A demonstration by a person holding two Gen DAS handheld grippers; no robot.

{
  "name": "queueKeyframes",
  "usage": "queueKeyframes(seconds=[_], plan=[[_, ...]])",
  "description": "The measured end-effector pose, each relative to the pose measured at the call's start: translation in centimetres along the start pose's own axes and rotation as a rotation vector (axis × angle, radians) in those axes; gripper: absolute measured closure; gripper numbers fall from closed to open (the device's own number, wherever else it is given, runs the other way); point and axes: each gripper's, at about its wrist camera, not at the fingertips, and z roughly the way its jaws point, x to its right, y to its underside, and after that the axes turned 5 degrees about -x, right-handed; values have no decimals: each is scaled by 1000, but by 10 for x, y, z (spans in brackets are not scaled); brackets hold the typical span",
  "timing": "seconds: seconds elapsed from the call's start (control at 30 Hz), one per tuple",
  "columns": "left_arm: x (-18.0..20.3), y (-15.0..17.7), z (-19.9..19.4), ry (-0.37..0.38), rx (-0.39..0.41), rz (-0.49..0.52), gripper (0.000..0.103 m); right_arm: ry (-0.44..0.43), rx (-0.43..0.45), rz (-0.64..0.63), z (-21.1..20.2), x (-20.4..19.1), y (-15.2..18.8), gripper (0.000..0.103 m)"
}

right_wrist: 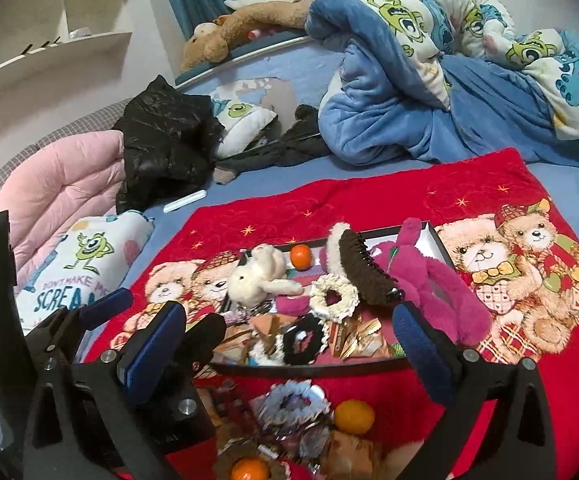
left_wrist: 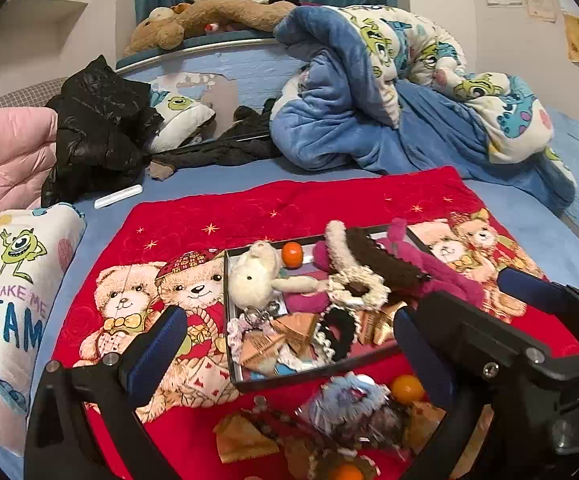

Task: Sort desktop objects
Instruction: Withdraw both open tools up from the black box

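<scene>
Both the left gripper point(left_wrist: 289, 344) and right gripper point(right_wrist: 289, 344) are held spread and empty above the tray point(right_wrist: 435, 236), which is crowded; its floor is largely hidden, and the blurred nearer pile point(right_wrist: 289, 412) is cut off below

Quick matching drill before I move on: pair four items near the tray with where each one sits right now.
Things:
1. white plush bunny
2. magenta plush toy
3. blue scrunchie
4. white stick

Places:
A. on the red blanket, in front of the tray
B. tray's left end
C. blue sheet, beyond the blanket
D. draped over the tray's right end

Pairs: 1-B, 2-D, 3-A, 4-C
</scene>
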Motion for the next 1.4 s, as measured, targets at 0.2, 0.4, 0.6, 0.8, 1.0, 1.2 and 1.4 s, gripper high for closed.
queueKeyframes(seconds=[0.2, 0.4, 0.6, 0.8, 1.0, 1.2, 1.4], plan=[[-1, 5, -31, 18, 11, -6, 0, -19, 15, 2, -32, -4, 9, 0], [-9, 13, -62, 4, 23, -7, 0, -22, 33, 1, -61, -7, 15, 0], [-15, 27, -86, 19, 13, -23, 0, -17, 46, 0, -90, -10, 23, 0], [-15, 42, -113, 15, 21, -38, 0, -12, 58, 6, -118, -12, 33, 0], [-17, 52, -133, 4, 31, -55, 0, 1, 62, -8, -141, -16, 48, 0], [-19, 54, -144, -6, 52, -39, 0, -5, 71, -9, -155, -18, 52, 0], [-25, 58, -135, -2, 55, -48, 0, -1, 78, -17, -153, -16, 57, 0]])
